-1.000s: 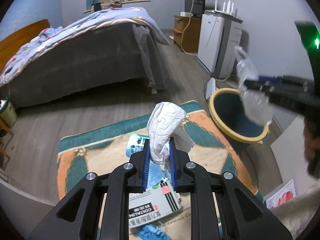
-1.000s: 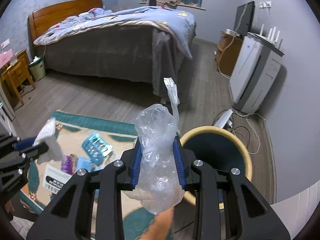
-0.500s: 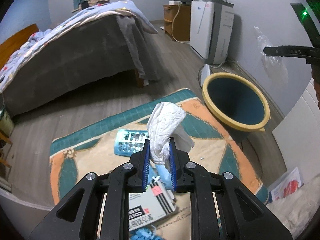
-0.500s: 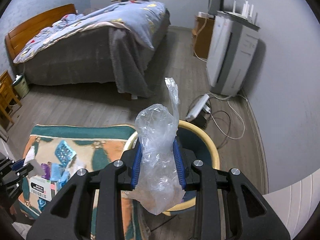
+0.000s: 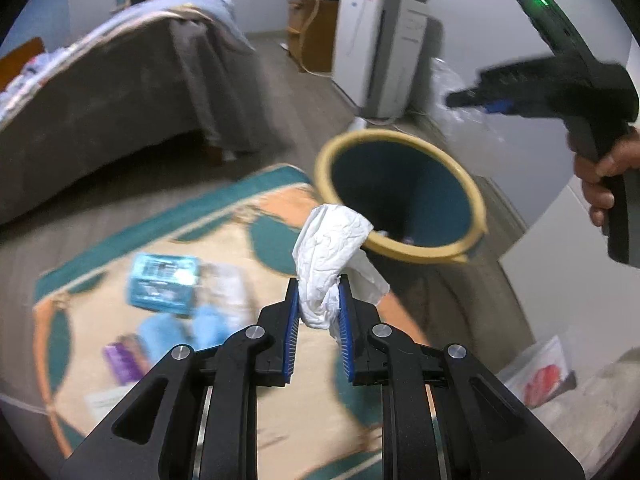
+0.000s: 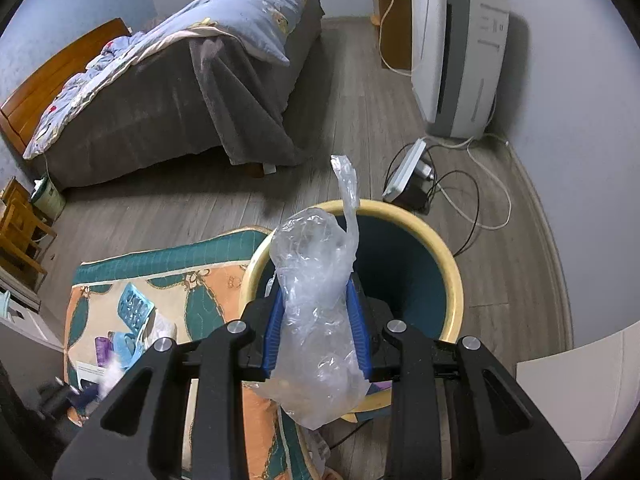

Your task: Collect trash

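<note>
My left gripper [image 5: 319, 312] is shut on a crumpled white tissue [image 5: 328, 248], held above the rug just short of the near rim of the yellow-rimmed teal trash bin [image 5: 476, 208]. My right gripper [image 6: 316, 320] is shut on a clear plastic bag [image 6: 316, 304] and hangs over the bin [image 6: 450, 272], near its left rim. In the left wrist view the right gripper [image 5: 476, 100] shows high beyond the bin with the bag [image 5: 452, 112] blurred at its tip.
More litter lies on the patterned rug [image 6: 180, 276]: a blue blister tray [image 5: 164, 284], a purple item [image 5: 120, 360], blue wrappers and a white box. A bed [image 6: 160, 92], a white appliance [image 6: 456, 52] and a power strip with cables [image 6: 408, 176] surround the bin.
Both grippers have moved toward the bin. The right one now holds the bag over the bin's opening. The left one has swung right, bringing the tissue close to the rim.
</note>
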Action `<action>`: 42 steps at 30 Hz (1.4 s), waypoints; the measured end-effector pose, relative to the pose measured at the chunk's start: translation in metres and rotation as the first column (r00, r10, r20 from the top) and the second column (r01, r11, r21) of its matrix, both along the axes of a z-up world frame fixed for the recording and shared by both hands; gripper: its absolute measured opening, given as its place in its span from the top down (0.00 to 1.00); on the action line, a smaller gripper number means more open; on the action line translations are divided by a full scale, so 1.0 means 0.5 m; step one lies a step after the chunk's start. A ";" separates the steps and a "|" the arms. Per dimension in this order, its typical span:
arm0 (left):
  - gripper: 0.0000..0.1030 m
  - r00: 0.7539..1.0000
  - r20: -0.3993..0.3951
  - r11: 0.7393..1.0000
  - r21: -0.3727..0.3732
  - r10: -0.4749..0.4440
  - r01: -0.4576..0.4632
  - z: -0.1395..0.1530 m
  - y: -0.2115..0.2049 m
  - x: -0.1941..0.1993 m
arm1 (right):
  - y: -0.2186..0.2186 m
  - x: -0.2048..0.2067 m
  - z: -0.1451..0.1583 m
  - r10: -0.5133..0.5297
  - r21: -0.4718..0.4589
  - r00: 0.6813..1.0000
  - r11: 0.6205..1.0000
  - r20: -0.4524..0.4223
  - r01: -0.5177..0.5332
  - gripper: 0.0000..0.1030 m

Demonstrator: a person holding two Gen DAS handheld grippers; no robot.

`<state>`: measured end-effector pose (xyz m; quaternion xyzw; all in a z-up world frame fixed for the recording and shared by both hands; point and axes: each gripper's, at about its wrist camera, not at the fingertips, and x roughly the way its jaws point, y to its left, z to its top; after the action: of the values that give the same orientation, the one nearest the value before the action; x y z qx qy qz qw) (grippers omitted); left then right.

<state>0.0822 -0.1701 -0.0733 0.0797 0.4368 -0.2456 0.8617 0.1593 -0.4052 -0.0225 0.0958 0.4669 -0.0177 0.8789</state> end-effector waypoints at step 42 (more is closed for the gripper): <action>0.07 0.991 0.118 0.998 0.035 -0.059 0.055 -0.013 -0.168 0.106 | -0.077 0.034 -0.030 -0.168 0.113 0.986 0.979 -0.003 0.168 0.06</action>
<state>0.1350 -0.2542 -0.0800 0.1203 0.3858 -0.2579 0.8776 0.1760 -0.4436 -0.0376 0.1845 0.4547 -0.0652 0.8689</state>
